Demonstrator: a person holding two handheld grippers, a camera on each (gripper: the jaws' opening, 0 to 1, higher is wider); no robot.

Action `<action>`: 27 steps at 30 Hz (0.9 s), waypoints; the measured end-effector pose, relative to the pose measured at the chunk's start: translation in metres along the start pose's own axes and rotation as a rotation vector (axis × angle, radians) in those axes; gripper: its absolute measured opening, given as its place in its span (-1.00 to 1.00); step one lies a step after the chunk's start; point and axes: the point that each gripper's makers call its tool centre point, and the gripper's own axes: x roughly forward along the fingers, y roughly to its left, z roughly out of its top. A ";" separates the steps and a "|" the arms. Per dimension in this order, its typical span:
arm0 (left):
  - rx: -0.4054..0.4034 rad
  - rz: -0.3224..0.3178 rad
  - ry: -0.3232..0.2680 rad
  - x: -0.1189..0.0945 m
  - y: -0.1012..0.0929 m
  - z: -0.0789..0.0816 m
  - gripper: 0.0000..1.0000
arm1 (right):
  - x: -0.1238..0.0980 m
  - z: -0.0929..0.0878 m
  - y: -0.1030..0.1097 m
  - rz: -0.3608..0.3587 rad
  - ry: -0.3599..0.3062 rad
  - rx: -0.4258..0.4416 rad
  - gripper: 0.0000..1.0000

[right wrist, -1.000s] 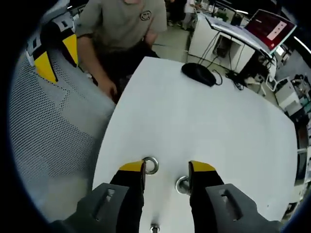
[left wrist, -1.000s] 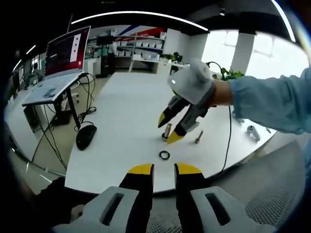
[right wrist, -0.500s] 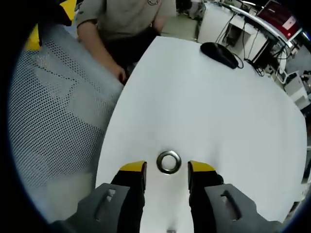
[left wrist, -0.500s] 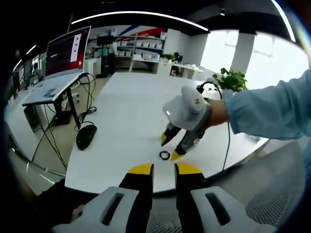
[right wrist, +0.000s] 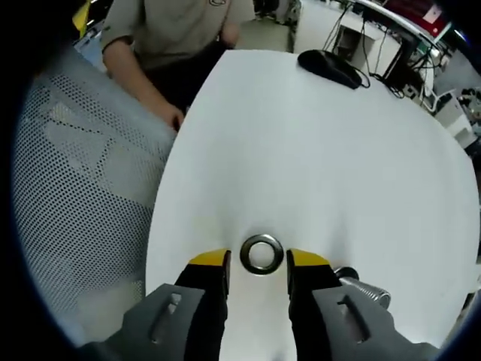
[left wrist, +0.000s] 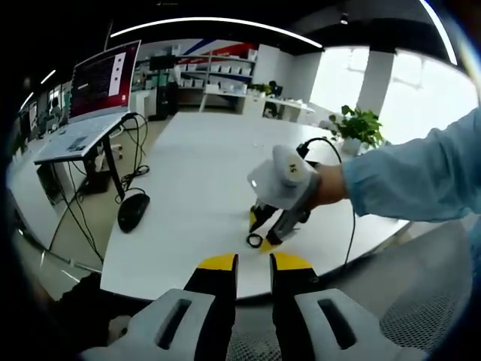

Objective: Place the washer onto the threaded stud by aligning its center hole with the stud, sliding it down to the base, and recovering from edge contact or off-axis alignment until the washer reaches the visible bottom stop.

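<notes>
— Washer (right wrist: 261,254): where did it lie?

— Flat on the white tabletop (right wrist: 316,158), in the gap between the two yellow tips of the right tongs (right wrist: 258,261). In the right gripper view the jaws stood apart on either side of the ring, close to its rim; whether they touched it could not be told. Nothing was gripped.

— Same item in the left gripper view?

— Washer (left wrist: 255,241) seen as a small dark ring near the tabletop's near edge, with the right tongs (left wrist: 261,232) lowered onto it, tips at the ring. A hand (left wrist: 289,179) in a white glove held that tool; a light blue sleeve (left wrist: 409,177) ran off to the right.

— Left tongs (left wrist: 253,262)?

— Held back short of the tabletop edge, jaws a narrow gap apart, empty. The washer lay beyond their tips, well apart from them.

— Stud?

— A threaded metal piece (right wrist: 363,290) lay just beside the right jaw in the right gripper view, partly hidden; its exact form could not be told.

— Other entries?

— Black mouse (right wrist: 329,66) at the far end of the tabletop; same mouse (left wrist: 133,211) with cable in the left gripper view. Grey mesh chair (right wrist: 83,188) beside the tabletop. Seated person (right wrist: 169,34) in a khaki shirt. Laptop (left wrist: 86,101) on a stand. Potted plant (left wrist: 358,126) near the window.
</notes>
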 end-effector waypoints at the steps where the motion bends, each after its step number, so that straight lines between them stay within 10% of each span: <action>1: 0.000 0.000 0.000 0.000 0.000 0.000 -0.71 | 0.000 0.000 0.000 -0.001 -0.004 0.003 -0.38; 27: -0.001 0.002 -0.002 0.000 0.000 0.001 -0.71 | -0.036 0.002 -0.004 -0.024 -0.048 0.085 -0.55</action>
